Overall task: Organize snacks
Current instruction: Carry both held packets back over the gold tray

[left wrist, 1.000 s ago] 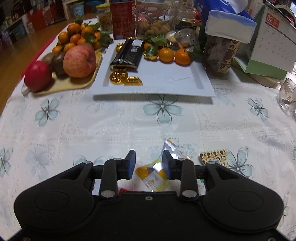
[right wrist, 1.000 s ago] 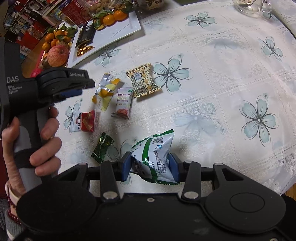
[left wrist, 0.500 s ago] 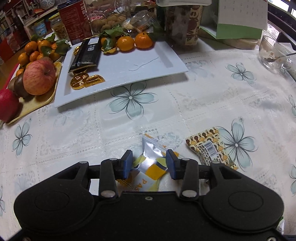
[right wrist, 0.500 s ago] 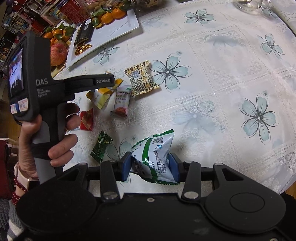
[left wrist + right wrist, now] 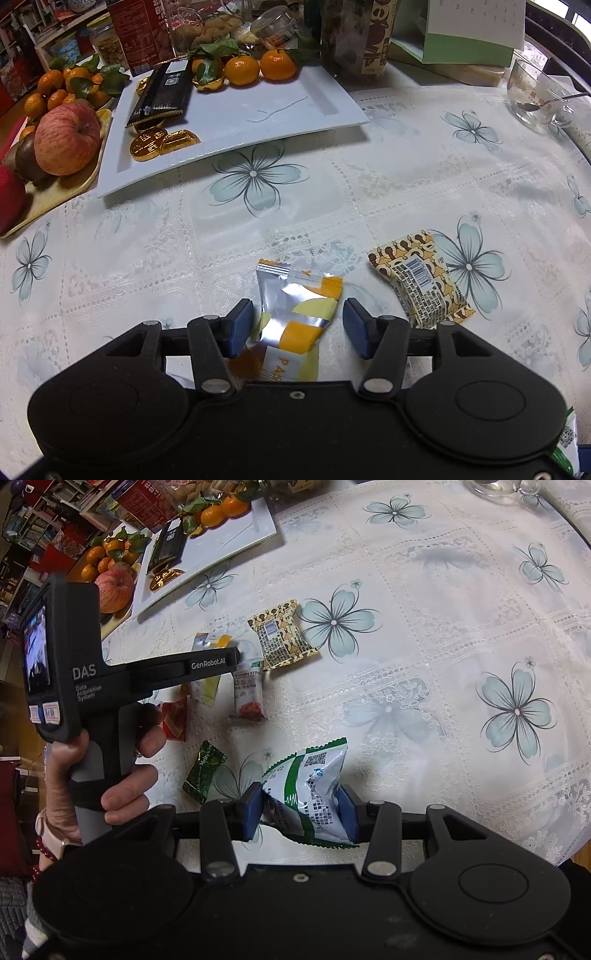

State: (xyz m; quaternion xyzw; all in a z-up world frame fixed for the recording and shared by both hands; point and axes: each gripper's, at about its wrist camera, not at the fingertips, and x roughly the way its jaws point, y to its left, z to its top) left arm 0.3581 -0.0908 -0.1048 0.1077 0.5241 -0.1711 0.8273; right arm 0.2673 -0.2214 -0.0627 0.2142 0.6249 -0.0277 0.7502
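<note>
The left gripper [image 5: 297, 328], its jaws just opening, hides the silver-and-yellow foil packet's [image 5: 295, 314] near end (pads clear); the right gripper [image 5: 301, 810] clamps a green-and-white snack bag [image 5: 310, 794].

We read "DAS Data Acquisition System" and "GenRobot.AI" on the black handheld device [image 5: 110, 686], "HORN STR" on the red-and-white snack packet [image 5: 248, 694], and "PA" on the yellow-and-silver sachet [image 5: 295, 321].

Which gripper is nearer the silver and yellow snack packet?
Left. The left gripper straddles the silver and yellow packet, jaws open. The right gripper sits apart, clamped on the green and white bag.
</note>
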